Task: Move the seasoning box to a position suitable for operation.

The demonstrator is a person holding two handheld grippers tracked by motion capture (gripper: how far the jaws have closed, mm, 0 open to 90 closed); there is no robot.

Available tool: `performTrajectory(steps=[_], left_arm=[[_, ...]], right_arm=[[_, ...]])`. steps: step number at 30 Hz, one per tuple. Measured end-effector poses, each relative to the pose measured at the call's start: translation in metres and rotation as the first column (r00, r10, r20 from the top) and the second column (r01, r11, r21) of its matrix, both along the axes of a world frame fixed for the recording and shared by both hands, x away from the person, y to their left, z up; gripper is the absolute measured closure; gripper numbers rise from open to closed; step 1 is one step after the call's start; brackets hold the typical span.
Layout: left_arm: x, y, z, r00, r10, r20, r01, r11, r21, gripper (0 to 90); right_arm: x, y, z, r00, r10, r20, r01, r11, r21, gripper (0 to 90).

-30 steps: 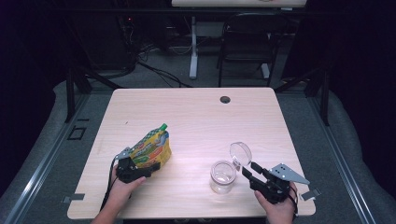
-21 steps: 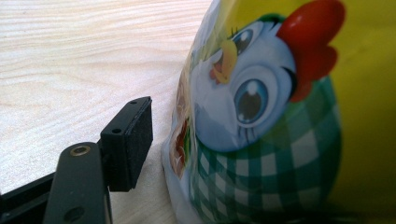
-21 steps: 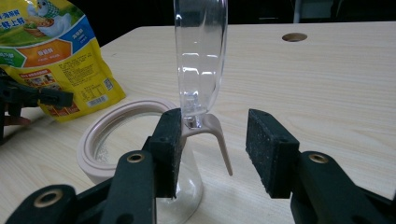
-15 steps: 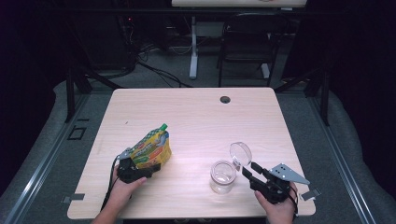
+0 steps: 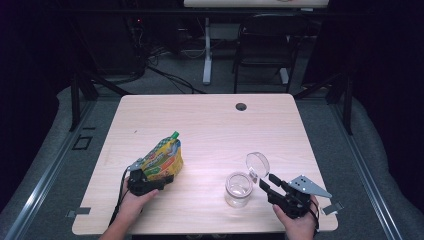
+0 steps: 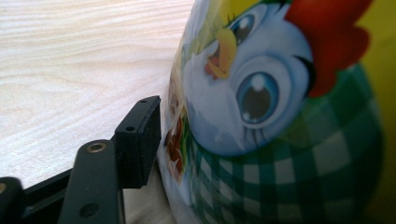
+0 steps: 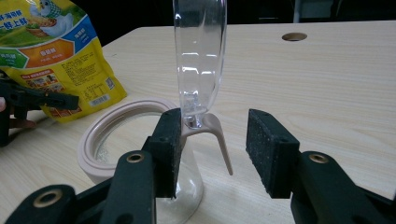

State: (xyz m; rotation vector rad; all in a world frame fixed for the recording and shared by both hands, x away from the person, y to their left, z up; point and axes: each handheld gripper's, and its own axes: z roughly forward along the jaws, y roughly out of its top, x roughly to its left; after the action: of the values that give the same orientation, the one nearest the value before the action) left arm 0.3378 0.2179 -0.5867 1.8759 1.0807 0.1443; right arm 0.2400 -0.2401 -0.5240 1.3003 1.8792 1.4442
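Observation:
A yellow and green snack pouch with a cartoon bird leans upright at the table's front left. My left gripper is shut on its lower end, one black pad pressing its side. At the front right stands a clear glass jar with a pale rim and its hinged clear lid swung up. My right gripper is open just behind the jar. The lid's hinge tab lies between its pads, close to the left one. The pouch is seen beyond the jar.
The light wooden table has a round cable hole near its far edge. A dark chair and a white desk leg stand on the floor beyond. Both hands are near the table's front edge.

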Motion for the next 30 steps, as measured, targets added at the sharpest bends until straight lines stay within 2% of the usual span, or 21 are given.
performTrajectory(steps=[9,13,30], left_arm=[[0.0000,0.0005,-0.0005,1.0000,-0.006,0.005,0.006,1.0000,-0.002,40.4],[-0.0007,-0.0002,-0.0012,0.9997,-0.001,0.023,0.001,1.0000,-0.004,42.4],[-0.0028,-0.0001,-0.0010,0.9985,0.009,0.054,-0.009,0.9999,0.007,49.4]], right_arm=[[0.0000,-0.0002,0.0001,1.0000,0.001,-0.001,-0.001,1.000,-0.001,55.6],[0.0001,-0.0003,0.0001,1.0000,0.002,-0.001,-0.002,1.000,-0.001,55.6],[0.0004,-0.0006,-0.0003,1.0000,0.004,-0.002,-0.004,1.000,0.006,55.6]])
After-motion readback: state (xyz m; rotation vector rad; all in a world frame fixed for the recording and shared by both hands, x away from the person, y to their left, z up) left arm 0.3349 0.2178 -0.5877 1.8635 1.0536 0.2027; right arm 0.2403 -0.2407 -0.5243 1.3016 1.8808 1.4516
